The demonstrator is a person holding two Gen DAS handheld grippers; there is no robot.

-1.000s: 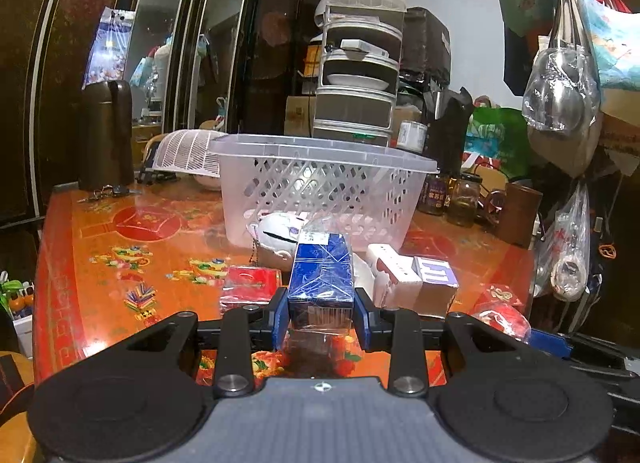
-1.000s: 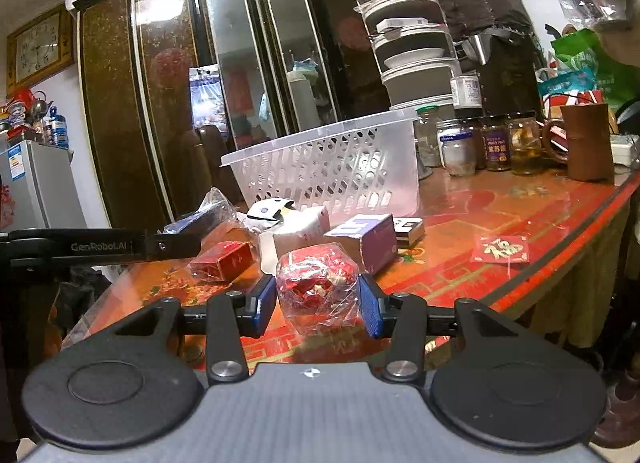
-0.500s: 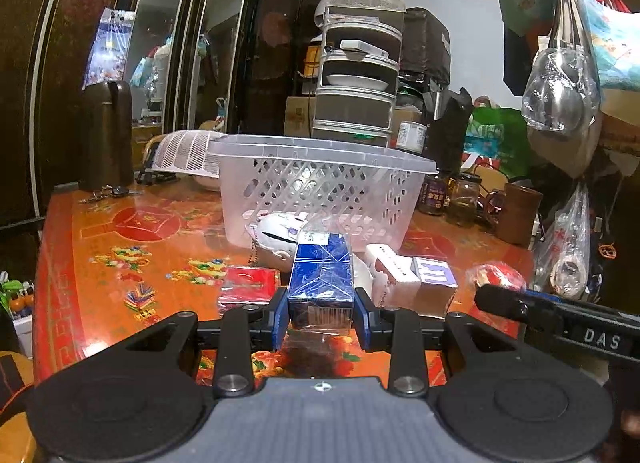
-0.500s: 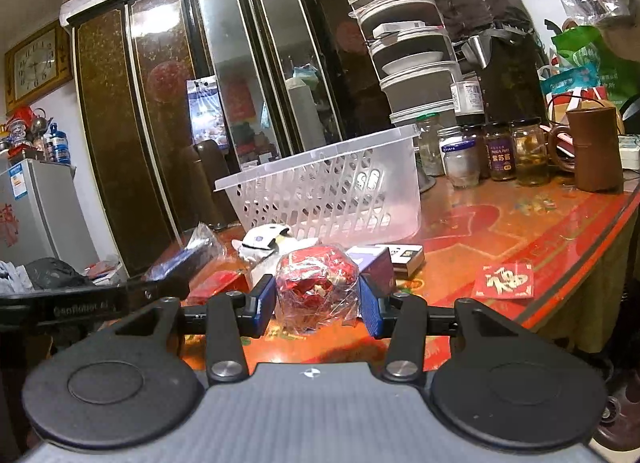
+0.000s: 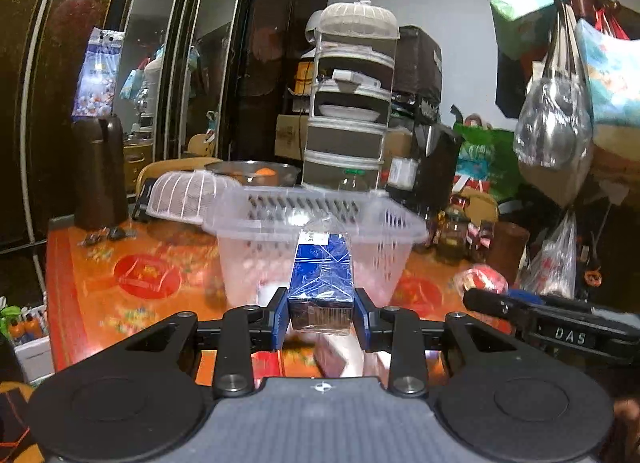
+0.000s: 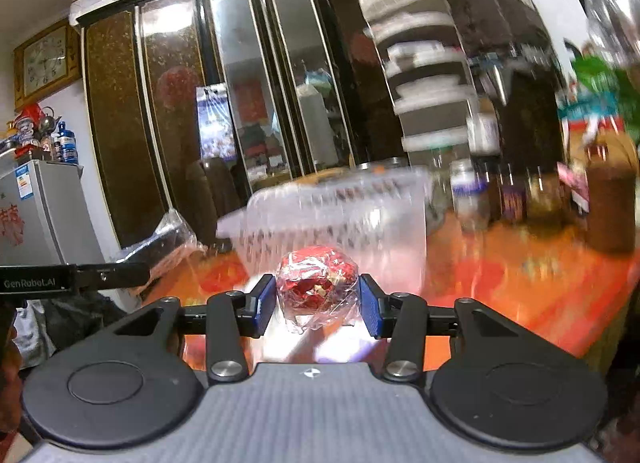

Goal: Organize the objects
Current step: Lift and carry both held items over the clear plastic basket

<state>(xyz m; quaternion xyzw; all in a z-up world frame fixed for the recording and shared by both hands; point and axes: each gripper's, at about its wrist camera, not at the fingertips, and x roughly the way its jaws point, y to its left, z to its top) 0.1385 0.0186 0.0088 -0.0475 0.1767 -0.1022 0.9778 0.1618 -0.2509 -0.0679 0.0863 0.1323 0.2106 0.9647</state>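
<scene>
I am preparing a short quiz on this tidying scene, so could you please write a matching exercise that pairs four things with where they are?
Things:
1. blue box
2. red wrapped ball
3. white basket
4. brown mug

Places:
A. on the table, ahead of both tools
B. clamped in the right tool
C. on the table, right of the basket
D. clamped in the left tool

Pairs: 1-D, 2-B, 3-A, 4-C

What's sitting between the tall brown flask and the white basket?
In the left wrist view, an upturned white mesh dome lies between the flask and the basket.
</scene>
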